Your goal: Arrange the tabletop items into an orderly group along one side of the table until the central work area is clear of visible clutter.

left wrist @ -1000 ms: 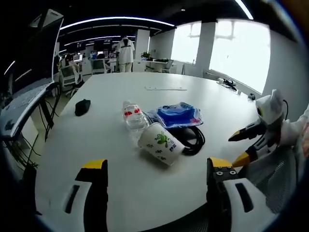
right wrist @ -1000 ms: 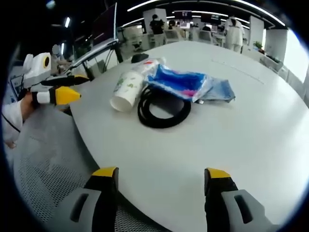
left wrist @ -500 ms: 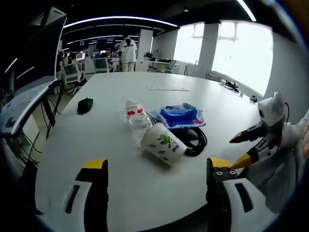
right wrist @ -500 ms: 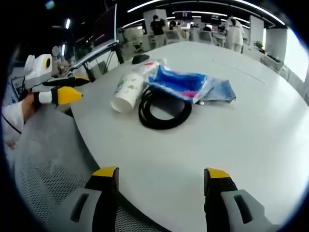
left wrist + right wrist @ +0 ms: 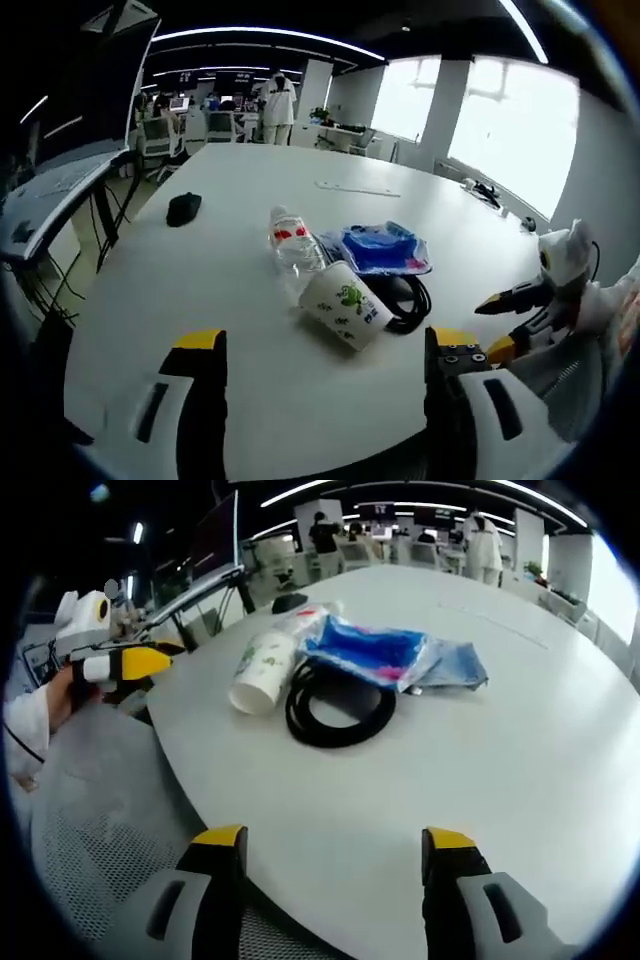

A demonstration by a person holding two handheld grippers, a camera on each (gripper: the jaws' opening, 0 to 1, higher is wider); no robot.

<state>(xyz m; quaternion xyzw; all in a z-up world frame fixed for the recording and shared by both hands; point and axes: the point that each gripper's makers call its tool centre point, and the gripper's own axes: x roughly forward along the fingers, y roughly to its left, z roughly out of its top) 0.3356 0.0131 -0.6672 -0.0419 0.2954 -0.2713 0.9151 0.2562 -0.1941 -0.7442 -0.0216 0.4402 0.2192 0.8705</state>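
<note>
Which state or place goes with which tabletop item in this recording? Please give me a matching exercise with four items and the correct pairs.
Items:
1. paper cup
2. water bottle
3. black cable
4. black mouse

States or places:
A. coiled in a loop on the table, beside the cup
B. lying apart from the cluster, toward the far side in the left gripper view
C. white with a green print, tipped on its side
D. clear with a red label, lying down next to the cup

Pairs: 1-C, 2-D, 3-A, 4-B
</note>
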